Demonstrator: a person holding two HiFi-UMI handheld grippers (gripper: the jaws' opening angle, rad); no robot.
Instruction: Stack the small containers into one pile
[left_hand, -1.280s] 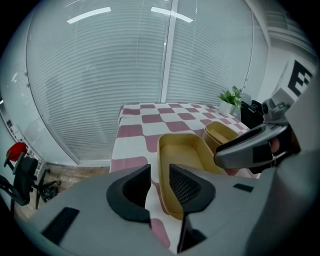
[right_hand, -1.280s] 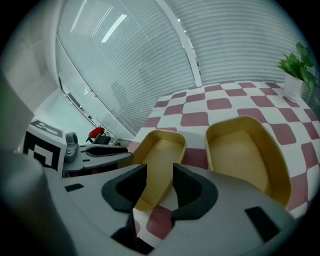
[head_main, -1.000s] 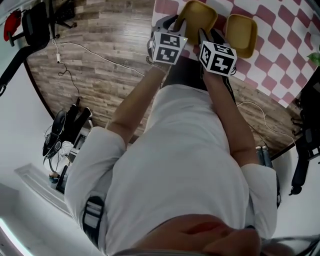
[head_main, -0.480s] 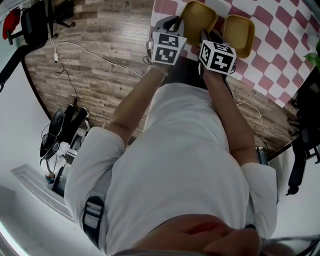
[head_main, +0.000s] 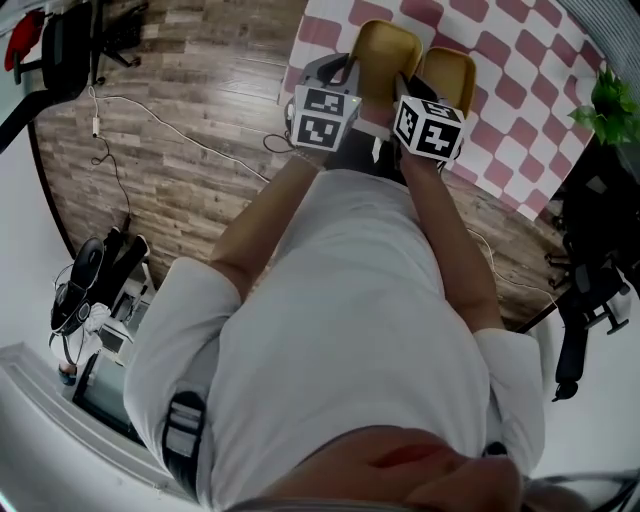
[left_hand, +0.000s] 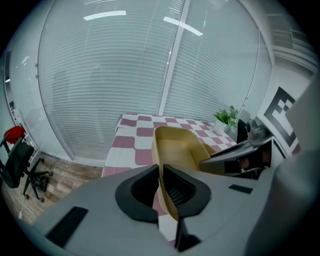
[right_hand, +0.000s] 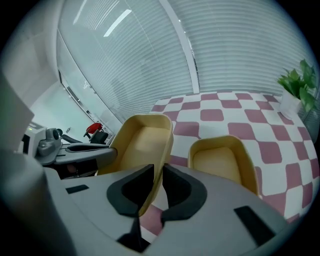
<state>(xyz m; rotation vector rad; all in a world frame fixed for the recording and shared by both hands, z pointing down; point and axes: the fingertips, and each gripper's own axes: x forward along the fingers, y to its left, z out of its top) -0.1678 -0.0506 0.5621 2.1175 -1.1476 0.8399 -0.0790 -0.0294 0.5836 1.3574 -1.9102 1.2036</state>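
right gripper view | right gripper (right_hand: 159, 186) jaws closing on left container (right_hand: 142, 142) right wall | left gripper (left_hand: 161, 176) clamps its left wall | right container (right_hand: 220, 161) rests just right of fingers (right_hand: 182, 192), long axis pointing away

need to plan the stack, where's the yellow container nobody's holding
In the head view the free container sits on the checked tablecloth, immediately right of the gripped container, toward the person's right side.

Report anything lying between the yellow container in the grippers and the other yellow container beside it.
Nothing visible. The held container, its left wall in the left gripper and its right wall between the right gripper's closing jaws, has only bare checked cloth between it and the second container to its right.
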